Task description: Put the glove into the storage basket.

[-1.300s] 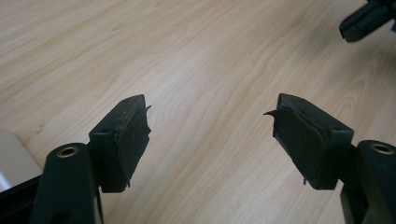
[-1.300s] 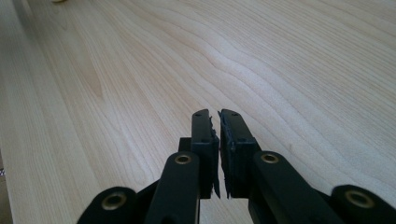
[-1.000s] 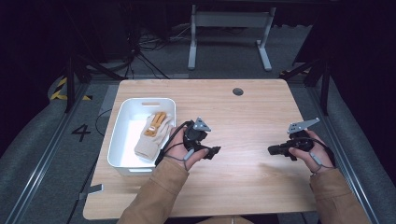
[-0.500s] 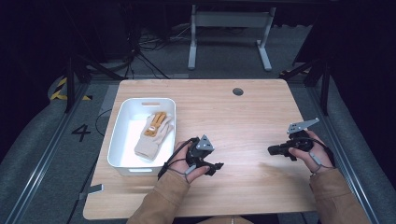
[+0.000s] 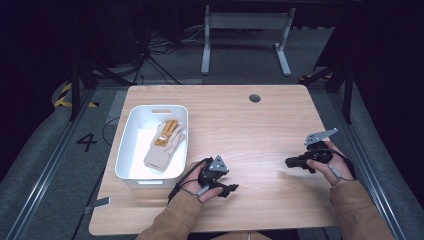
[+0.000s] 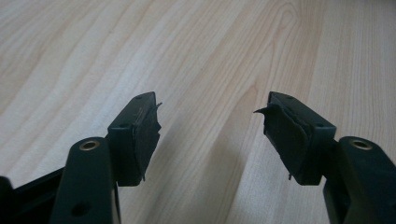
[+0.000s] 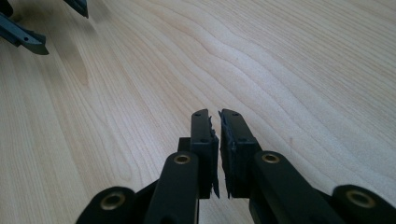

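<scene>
Left claw [image 5: 231, 189] sits low on the bench [image 5: 260, 130] near its front edge, just right of the white bin [image 5: 131, 131]; its jaws stand apart with bare wood between them and have just been closing in. Right claw [image 5: 290, 162] rests near the bench's right edge, jaws all but closed with a thin slit between the pads, gripping nothing. Between the two claws lies a wide stretch of open wood, and more runs back to the far edge. Both forearms come in from the front, the left hand [image 5: 200, 185] knuckles-up, the right hand [image 5: 327, 162] angled inward. A pale glove [image 5: 165, 145] lies inside the bin, well apart from both claws.
</scene>
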